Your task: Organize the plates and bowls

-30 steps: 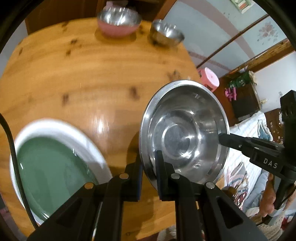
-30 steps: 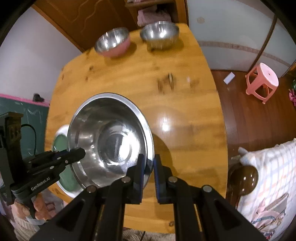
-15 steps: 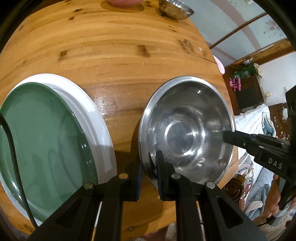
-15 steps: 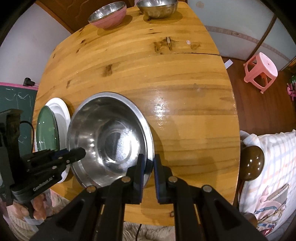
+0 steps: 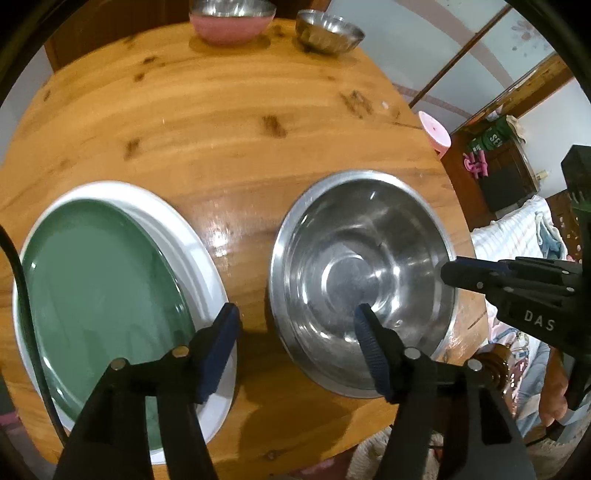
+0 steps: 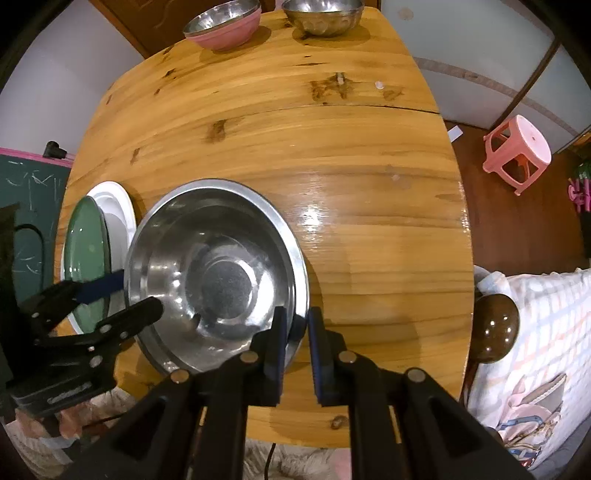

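Note:
A large steel bowl (image 5: 364, 273) rests on the round wooden table (image 5: 229, 122), also in the right wrist view (image 6: 216, 273). My left gripper (image 5: 295, 328) is open, its jaws straddling the bowl's near-left rim without gripping. My right gripper (image 6: 295, 328) has its jaws around the bowl's near-right rim with a small gap, slightly open. A green plate (image 5: 99, 288) lies on a white plate (image 5: 192, 236) left of the bowl. A pink bowl (image 6: 221, 26) and a small steel bowl (image 6: 321, 14) stand at the far edge.
A pink stool (image 6: 517, 147) stands on the floor to the right. A brown chair knob (image 6: 495, 328) and checked cloth (image 6: 535, 314) lie by the table's right edge. A chalkboard (image 6: 26, 206) is at the left.
The large bowl was lowered onto the table beside the plates. My left gripper opened and let go of the rim. My right gripper loosened its grip on the rim.

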`<act>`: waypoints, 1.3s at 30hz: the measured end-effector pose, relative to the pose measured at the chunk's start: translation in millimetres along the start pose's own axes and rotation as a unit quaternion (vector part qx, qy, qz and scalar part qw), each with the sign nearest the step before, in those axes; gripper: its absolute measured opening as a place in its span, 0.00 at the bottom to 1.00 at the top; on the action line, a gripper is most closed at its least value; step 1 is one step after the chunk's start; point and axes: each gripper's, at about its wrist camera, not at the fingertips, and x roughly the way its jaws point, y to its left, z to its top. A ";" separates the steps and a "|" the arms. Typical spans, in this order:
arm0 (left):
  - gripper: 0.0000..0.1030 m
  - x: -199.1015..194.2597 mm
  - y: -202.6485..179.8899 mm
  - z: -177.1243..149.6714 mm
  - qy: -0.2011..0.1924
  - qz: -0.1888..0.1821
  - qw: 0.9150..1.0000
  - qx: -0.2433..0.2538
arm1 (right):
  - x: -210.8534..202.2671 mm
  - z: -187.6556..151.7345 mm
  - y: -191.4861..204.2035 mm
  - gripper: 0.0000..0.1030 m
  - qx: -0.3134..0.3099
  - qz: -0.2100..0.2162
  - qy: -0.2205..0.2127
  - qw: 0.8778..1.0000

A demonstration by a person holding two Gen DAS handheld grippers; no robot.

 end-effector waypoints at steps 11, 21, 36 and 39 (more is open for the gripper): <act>0.65 -34.0 11.7 -3.3 -0.041 -0.015 0.999 -0.017 | -31.4 -3.7 -8.8 0.12 0.004 0.009 -0.040 0.999; 0.65 -106.6 8.5 18.9 -0.126 -0.028 0.992 -0.005 | -93.6 15.7 -6.9 0.12 -0.019 -0.006 -0.094 0.995; 0.75 -240.7 10.6 119.7 -0.248 -0.015 0.969 0.011 | -255.4 101.3 14.0 0.29 -0.082 -0.008 -0.251 0.964; 0.75 -255.8 15.8 140.7 -0.265 -0.005 0.964 0.006 | -271.2 119.5 15.4 0.33 -0.089 -0.016 -0.272 0.958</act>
